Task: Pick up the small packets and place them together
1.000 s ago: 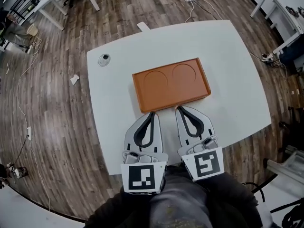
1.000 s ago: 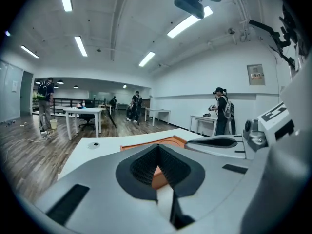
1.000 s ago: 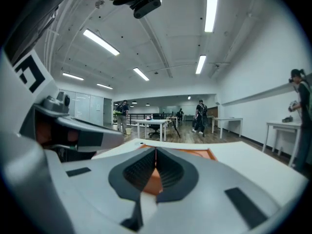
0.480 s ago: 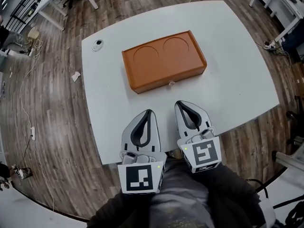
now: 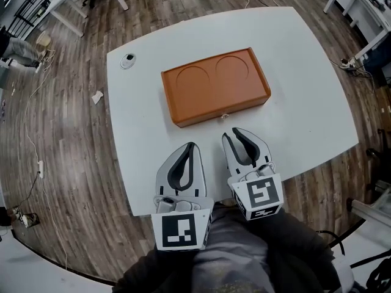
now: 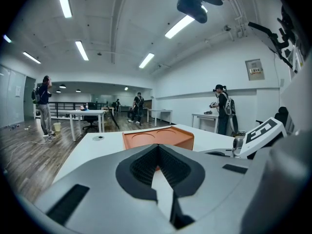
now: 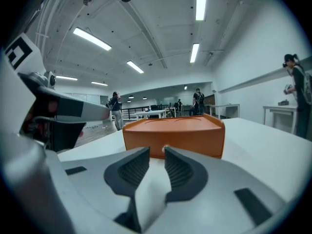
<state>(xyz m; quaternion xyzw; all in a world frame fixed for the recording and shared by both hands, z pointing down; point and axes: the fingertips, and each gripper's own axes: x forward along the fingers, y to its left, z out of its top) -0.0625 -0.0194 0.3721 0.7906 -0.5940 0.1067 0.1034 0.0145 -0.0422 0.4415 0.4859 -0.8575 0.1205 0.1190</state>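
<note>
Opening just then to a narrow, empty gap, the right gripper (image 5: 232,134) aimed at the knob (image 7: 165,149) on the orange box (image 5: 215,85); the left gripper (image 5: 191,145) was closed. No packets showed, so they were probably inside. The knob wanted a square grip and a straight pull.

Smooth, matt finish on the orange rectangular box (image 5: 214,84), plastic by the look of it. Smooth white tabletop surface (image 5: 293,102) with a faint sheen. Grainy, worn dark brown wood-plank floor (image 5: 73,151). Matt grey plastic shells on left gripper (image 5: 192,145) and right gripper (image 5: 231,133); black ribbed rubbery pads (image 7: 180,172) lining the jaws.
</note>
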